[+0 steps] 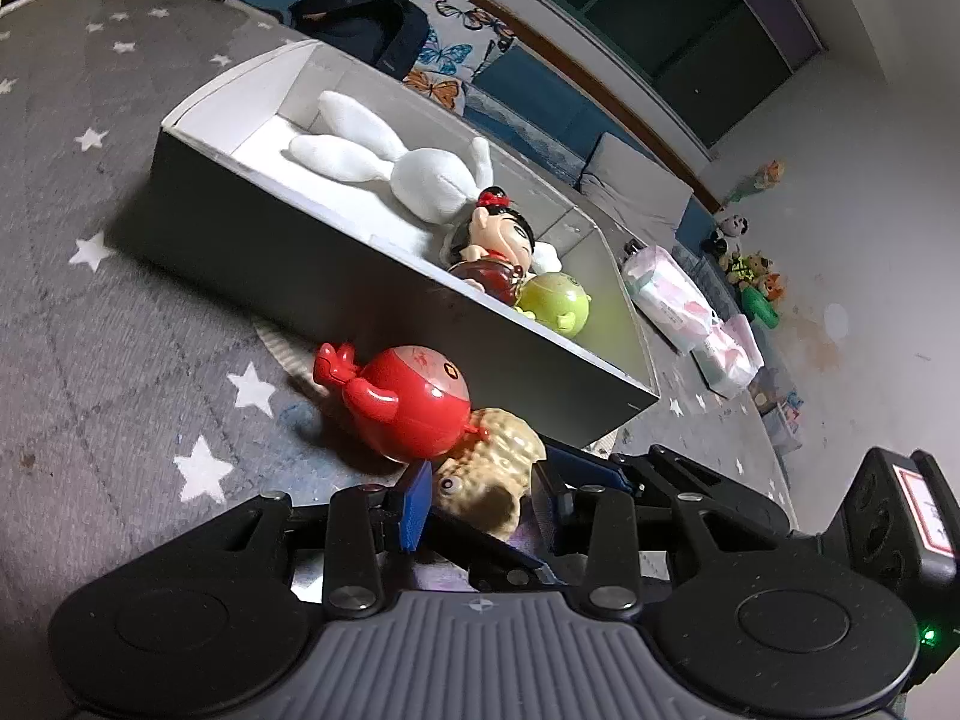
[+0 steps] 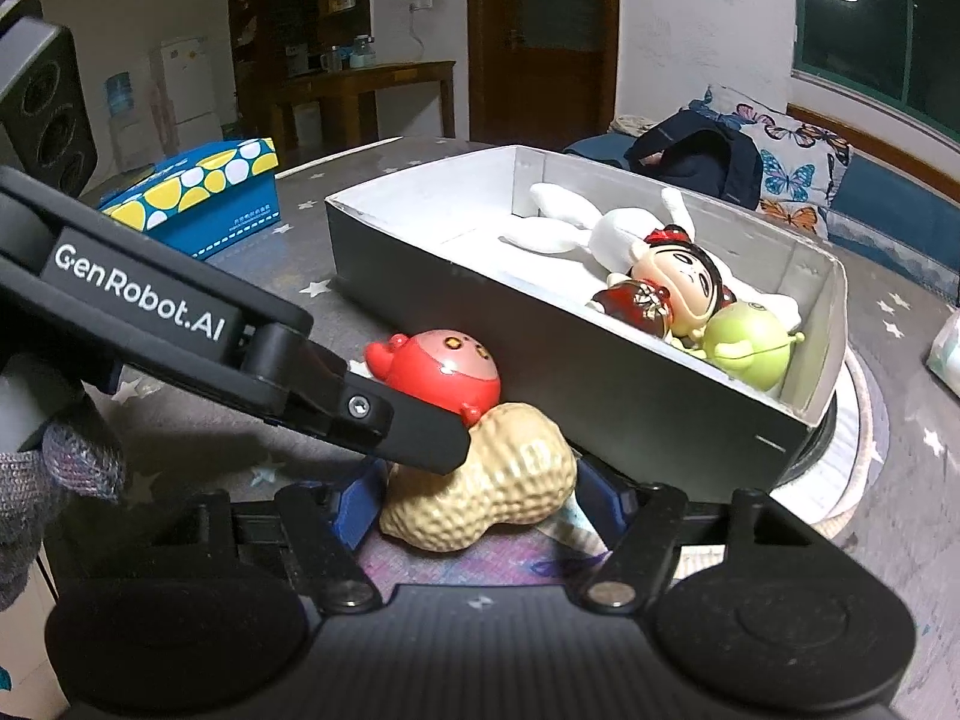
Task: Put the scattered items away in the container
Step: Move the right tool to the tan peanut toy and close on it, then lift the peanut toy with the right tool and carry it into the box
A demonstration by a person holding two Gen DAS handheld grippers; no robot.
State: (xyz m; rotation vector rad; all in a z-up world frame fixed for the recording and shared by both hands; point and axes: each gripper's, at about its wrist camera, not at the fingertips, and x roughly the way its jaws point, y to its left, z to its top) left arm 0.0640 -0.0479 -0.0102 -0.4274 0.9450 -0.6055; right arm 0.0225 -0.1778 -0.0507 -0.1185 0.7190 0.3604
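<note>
A: Left gripper (image 1: 480, 489) stands spread, the peanut toy (image 1: 486, 468) between its fingers, red toy (image 1: 408, 399) touching just beyond; the box (image 1: 312, 252) lies farther ahead.

B: Right gripper (image 2: 474, 501) brackets that peanut's (image 2: 486, 495) long axis crosswise, also spread; only this view shows the left finger resting on top.

1. A butterfly-print cushion (image 2: 798, 162) leans against the wall below the dark window (image 2: 882, 30).
2. A dark bag (image 2: 696, 150) lies just left of the cushion, touching it.
3. A blue box with yellow and white spots (image 2: 198, 192) sits far left of the cushion on the star-patterned cloth (image 1: 90, 300).
4. Pink-and-white packets (image 1: 672, 294), possibly tissues, lie right of the cushion.
5. Small stuffed toys (image 1: 750, 270) cluster beyond the packets.
</note>
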